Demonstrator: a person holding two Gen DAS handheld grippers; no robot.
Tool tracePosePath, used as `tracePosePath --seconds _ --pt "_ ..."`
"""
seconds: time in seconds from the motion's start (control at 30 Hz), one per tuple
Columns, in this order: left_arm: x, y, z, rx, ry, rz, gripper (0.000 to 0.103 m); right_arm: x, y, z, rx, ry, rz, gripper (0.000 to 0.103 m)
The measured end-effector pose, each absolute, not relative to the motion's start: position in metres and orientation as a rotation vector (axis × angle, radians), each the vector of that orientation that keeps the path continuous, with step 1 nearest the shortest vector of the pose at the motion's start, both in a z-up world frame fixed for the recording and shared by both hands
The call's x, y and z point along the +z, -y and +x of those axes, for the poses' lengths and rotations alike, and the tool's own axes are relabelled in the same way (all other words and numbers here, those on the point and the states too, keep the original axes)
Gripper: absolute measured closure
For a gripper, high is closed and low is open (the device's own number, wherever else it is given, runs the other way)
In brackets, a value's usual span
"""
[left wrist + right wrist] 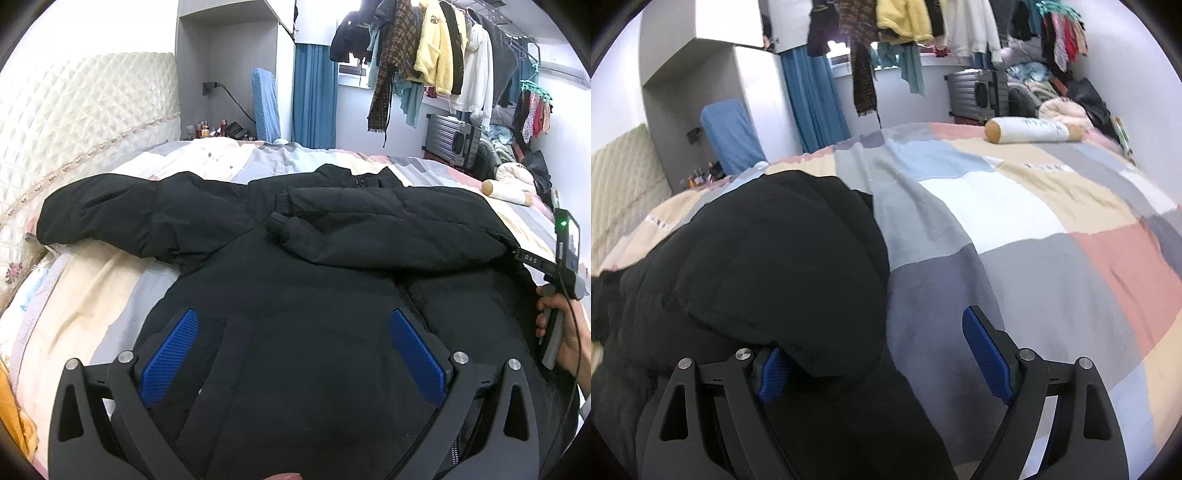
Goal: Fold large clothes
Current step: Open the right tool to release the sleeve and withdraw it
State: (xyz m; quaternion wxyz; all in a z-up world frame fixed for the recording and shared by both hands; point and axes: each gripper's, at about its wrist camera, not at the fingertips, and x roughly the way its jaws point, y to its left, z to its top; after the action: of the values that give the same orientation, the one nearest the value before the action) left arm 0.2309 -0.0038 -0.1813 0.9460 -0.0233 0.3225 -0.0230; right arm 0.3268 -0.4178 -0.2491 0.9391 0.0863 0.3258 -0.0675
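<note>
Black padded jacket [295,280] lies spread on the bed with the patchwork quilt cover [1015,229], front up, zip running down toward the camera. One sleeve [122,214] stretches out left toward the cream quilted headboard [74,122]; the other sleeve [388,225] lies folded across the chest, cuff near the middle.

Left tool [293,343] hovers over the jacket's lower body, blue ribbed pads [170,354] wide apart, nothing between them. Right tool [882,358] sits at the jacket's right edge, fingers also spread; a bulge of black fabric drapes over its left pad [774,373], the right pad is over bare quilt. No clamp on the cloth visible. In the left wrist view the right hand [561,332] grips the tool handle at the jacket's edge.

Around: white cylindrical bolster pillow with tan ends [1032,131] at the far side of the bed, well apart from the jacket. Grey hard-shell suitcase [979,92] against the wall, heap of clothes [1060,96] beside it. Rail of hanging garments [436,55] overhead, yellow fleece among them. Blue curtain [314,96] and blue-covered chair back [264,103] by the grey cabinet niche [229,66]; small bottles [203,129] on the bedside surface.
</note>
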Motion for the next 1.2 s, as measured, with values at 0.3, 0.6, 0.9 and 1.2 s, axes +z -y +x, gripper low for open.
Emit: tracePosePath --seconds 0.3,0.6,0.9,1.2 --pt "-0.169 -0.003 0.221 -0.031 -0.63 -0.048 0.0 -0.213 0.393 0.283 -0.08 -0.621 0.141 0.018" --pt "-0.15 -0.007 0.198 -0.033 -0.594 -0.052 0.0 -0.171 0.351 0.239 0.009 -0.546 0.172 0.018" --pt "-0.134 0.006 0.175 -0.087 -0.55 -0.048 0.0 -0.167 0.299 0.19 0.093 -0.531 0.113 0.018" --pt "-0.133 0.007 0.165 -0.102 -0.554 -0.049 0.0 -0.154 0.276 0.146 0.111 -0.501 0.094 0.018"
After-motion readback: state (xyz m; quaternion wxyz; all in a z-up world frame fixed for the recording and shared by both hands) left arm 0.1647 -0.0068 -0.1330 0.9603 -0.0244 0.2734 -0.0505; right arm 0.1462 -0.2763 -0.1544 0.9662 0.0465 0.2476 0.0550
